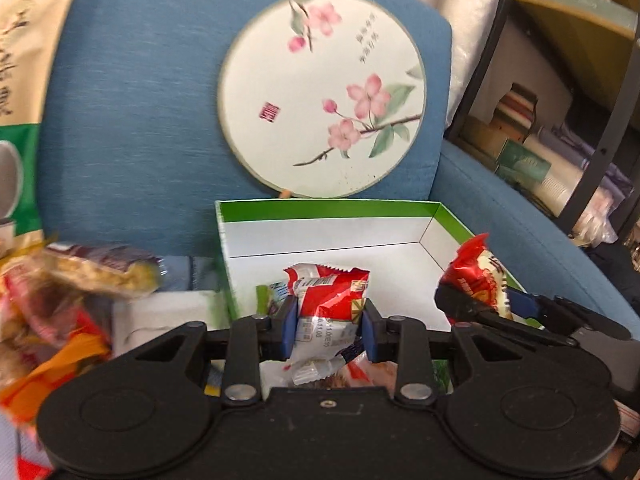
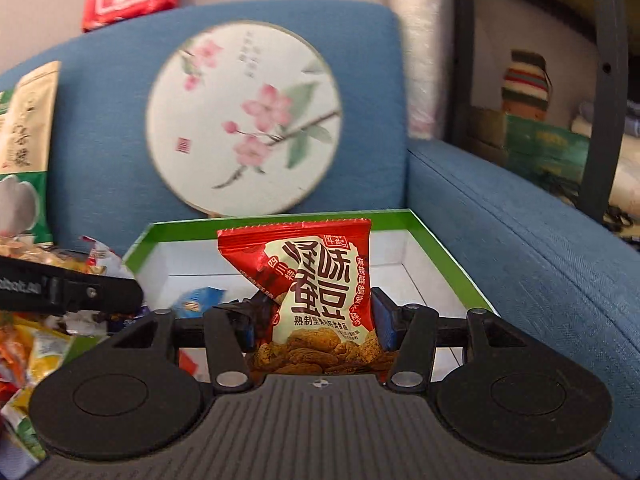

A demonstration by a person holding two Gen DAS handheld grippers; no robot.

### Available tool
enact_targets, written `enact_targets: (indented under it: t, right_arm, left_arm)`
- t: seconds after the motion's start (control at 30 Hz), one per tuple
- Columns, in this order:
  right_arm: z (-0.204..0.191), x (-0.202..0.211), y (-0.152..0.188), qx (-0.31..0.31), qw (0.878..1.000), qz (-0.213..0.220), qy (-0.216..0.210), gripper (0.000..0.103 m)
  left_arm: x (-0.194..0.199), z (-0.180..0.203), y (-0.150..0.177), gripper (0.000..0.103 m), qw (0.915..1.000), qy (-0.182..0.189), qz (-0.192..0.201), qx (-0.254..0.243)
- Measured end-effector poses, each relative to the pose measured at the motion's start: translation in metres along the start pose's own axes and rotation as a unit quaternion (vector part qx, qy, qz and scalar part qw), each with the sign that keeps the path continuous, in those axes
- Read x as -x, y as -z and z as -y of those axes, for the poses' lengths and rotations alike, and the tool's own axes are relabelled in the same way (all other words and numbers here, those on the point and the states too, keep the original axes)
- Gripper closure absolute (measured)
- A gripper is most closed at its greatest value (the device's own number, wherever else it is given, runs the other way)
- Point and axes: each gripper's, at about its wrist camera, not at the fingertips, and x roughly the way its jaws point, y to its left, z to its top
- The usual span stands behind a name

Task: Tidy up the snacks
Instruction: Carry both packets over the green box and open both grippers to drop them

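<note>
snack pile: loose packets heaped left of the box.
left gripper: narrowed onto a red-and-white packet, pinched between both blue pads, held over the box's near edge.
green-rimmed box: open on the blue sofa; small packets lie inside.
right gripper: clamped on an upright red bean snack packet, above the box.

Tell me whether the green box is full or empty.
Mostly empty. The green box shows bare white floor, with only a few small packets lying at its near end.
</note>
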Motion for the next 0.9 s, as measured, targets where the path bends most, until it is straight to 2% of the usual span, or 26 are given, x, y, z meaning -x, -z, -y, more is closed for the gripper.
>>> enact_targets:
  t: [0.07,0.1,0.13,0.17,0.2,0.23,0.37,0.43,0.5,0.6,0.77,0.9]
  right_arm:
    - [0.003,-0.005,0.001,0.006,1.0,0.003,0.003,0.015]
    - [0.005,-0.01,0.004,0.007,1.0,0.0,0.008,0.014]
    - [0.007,-0.015,0.006,0.008,1.0,-0.009,0.013,0.013]
    - [0.008,-0.021,0.009,0.009,0.999,-0.026,0.018,0.009]
    - [0.008,-0.026,0.011,0.011,0.999,-0.039,0.024,0.0]
    - [0.008,-0.027,0.012,0.017,0.998,-0.048,0.033,0.0]
    - [0.006,-0.006,0.005,0.01,1.0,-0.003,0.024,0.0]
    - [0.001,0.006,0.001,0.003,1.0,0.018,0.008,0.0]
    - [-0.007,0.017,-0.001,0.005,1.0,0.026,-0.009,0.0]
    - [-0.024,0.035,-0.001,0.017,0.999,0.03,-0.035,0.0]
    - [-0.057,0.06,0.001,0.026,0.994,0.047,-0.099,0.0]
    - [-0.087,0.07,0.01,0.046,0.986,0.024,-0.157,0.0]
  left_arm:
    - [-0.011,0.004,-0.001,0.027,1.0,0.0,-0.001,-0.007]
    - [-0.017,0.005,-0.001,0.02,0.9999,-0.002,-0.004,-0.01]
    - [-0.022,0.005,0.0,0.0,0.9999,-0.003,-0.006,-0.013]
    - [-0.026,0.005,0.0,0.0,0.9998,-0.007,-0.009,-0.015]
    - [-0.027,0.003,0.001,0.0,0.9998,-0.014,-0.008,-0.012]
    - [-0.025,0.0,0.002,0.0,1.0,-0.003,-0.001,-0.008]
    - [0.001,-0.009,0.001,0.0,0.9998,0.017,0.01,0.009]
    - [0.024,-0.015,-0.002,0.0,0.9995,-0.002,0.025,0.02]
    - [0.051,-0.026,-0.002,0.0,0.9986,-0.003,0.044,0.028]
    - [0.085,-0.047,0.003,0.0,0.9972,-0.031,0.05,0.045]
    - [0.129,-0.091,0.031,0.0,0.9916,-0.105,0.03,0.07]
    - [0.154,-0.119,0.06,0.0,0.9872,-0.122,0.011,0.102]
